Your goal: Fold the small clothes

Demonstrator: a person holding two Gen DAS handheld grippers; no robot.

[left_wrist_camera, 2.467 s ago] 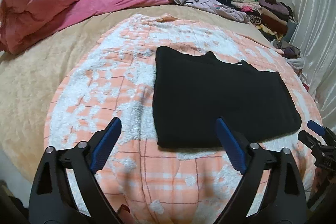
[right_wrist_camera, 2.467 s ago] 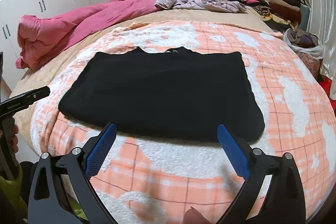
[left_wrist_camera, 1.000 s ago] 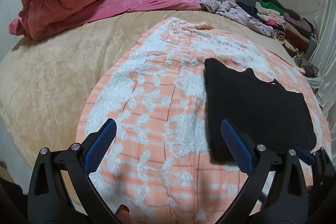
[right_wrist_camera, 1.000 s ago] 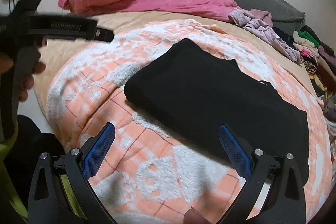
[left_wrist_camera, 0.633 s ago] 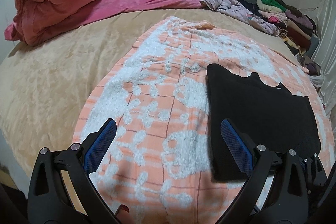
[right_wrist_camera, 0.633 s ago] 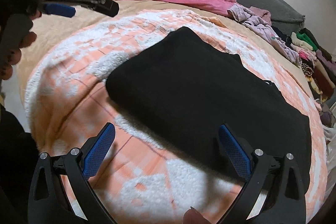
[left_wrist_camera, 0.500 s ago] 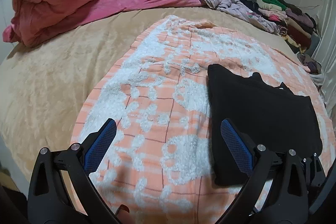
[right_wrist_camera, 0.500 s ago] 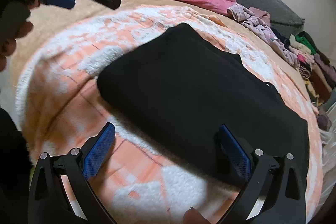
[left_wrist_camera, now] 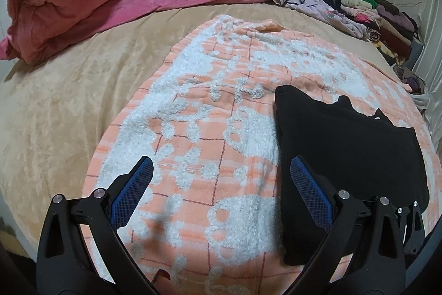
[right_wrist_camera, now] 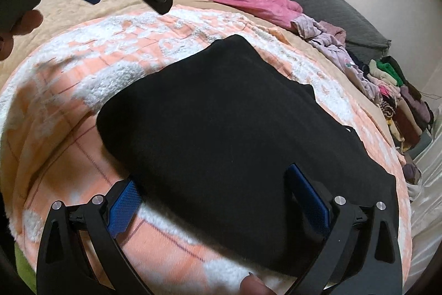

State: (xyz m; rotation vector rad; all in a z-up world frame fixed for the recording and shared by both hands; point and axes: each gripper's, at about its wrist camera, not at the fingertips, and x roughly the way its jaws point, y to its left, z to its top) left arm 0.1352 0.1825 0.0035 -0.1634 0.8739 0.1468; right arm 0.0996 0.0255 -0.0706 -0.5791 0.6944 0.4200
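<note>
The right claw [right_wrist_camera: 215,198], jaws wide and empty, hangs over the near edge of the folded black garment [right_wrist_camera: 234,129] on the orange blanket [left_wrist_camera: 193,129]; its long axis runs away rightward. The left claw [left_wrist_camera: 221,190], also wide, sits beside its left end, farther off.

Left hand-held gripper [left_wrist_camera: 221,190] and right hand-held gripper [right_wrist_camera: 218,195], jaws spread wide, both empty.

Black garment [right_wrist_camera: 234,123], folded into a flat rectangle, lying on orange-and-white blanket [left_wrist_camera: 210,134]
</note>
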